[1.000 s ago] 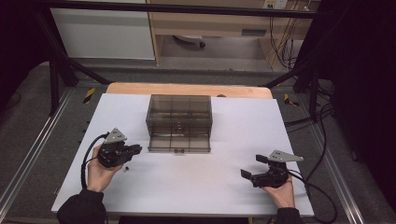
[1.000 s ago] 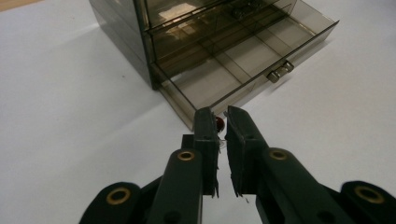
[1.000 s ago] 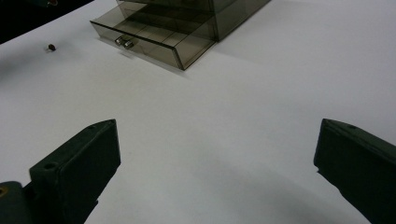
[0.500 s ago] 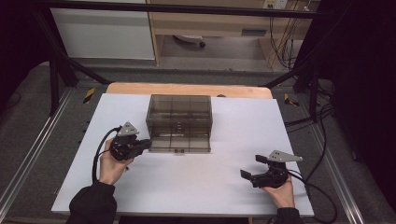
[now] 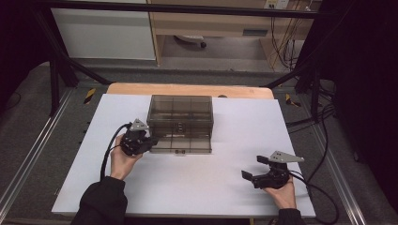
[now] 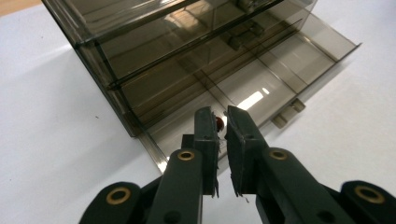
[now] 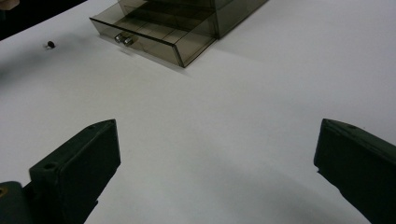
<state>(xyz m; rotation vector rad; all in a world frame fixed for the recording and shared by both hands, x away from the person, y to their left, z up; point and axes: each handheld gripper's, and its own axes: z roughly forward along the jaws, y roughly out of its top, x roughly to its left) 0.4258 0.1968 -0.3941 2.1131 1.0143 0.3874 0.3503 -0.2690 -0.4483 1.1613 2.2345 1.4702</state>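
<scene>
Left gripper view shows your left gripper (image 6: 223, 122) pinching a small red object (image 6: 219, 123) in nearly closed fingers, directly above the open bottom drawer (image 6: 261, 88) on the desk.

left hand-held gripper (image 5: 149, 140): left of centre, mid-depth, jaws pointing right, nearly closed on a small red object (image 6: 219, 123) | left forearm (image 5: 101, 204): dark sleeve, rising from the near edge | right hand-held gripper (image 5: 251, 168): near right, low over the surface, jaws wide apart, pointing left, nothing between them
</scene>
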